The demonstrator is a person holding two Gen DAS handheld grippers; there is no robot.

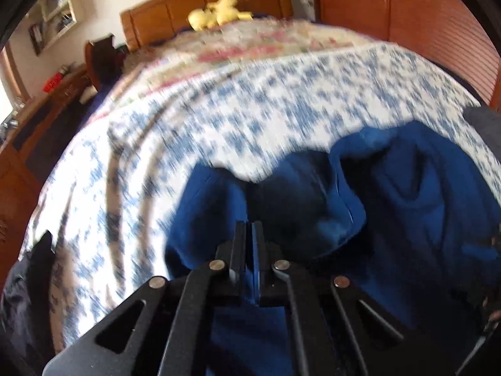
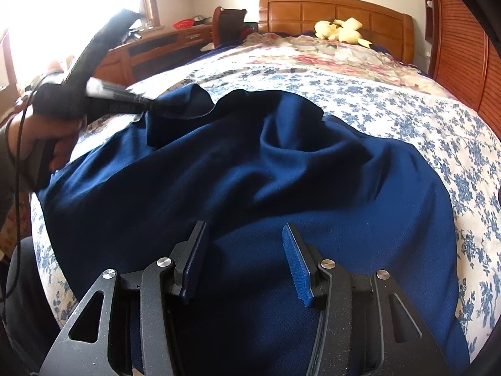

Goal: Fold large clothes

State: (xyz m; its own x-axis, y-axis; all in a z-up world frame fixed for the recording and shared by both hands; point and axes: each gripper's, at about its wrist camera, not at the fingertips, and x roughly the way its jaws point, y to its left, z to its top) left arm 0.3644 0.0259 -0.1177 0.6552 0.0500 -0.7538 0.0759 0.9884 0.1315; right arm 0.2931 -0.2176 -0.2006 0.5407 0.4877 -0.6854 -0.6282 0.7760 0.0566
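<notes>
A large dark blue garment [image 2: 250, 188] lies crumpled on the bed over a blue-flowered white sheet [image 2: 407, 119]. My left gripper [image 1: 250, 228] is shut on an edge of the blue garment [image 1: 391, 206] and lifts it; in the right wrist view the left gripper [image 2: 147, 106] pinches the cloth's far left edge. My right gripper [image 2: 244, 232] is open just above the near part of the garment, with nothing between its blue pads [image 2: 297, 266].
A wooden headboard [image 2: 335, 12] with a yellow plush toy [image 2: 341, 31] is at the far end. A floral quilt [image 2: 328, 56] covers the far bed. A wooden desk [image 2: 156, 47] stands left, slatted wardrobe doors [image 2: 463, 56] right. Dark clothing [image 1: 22, 297] lies at the bed's left edge.
</notes>
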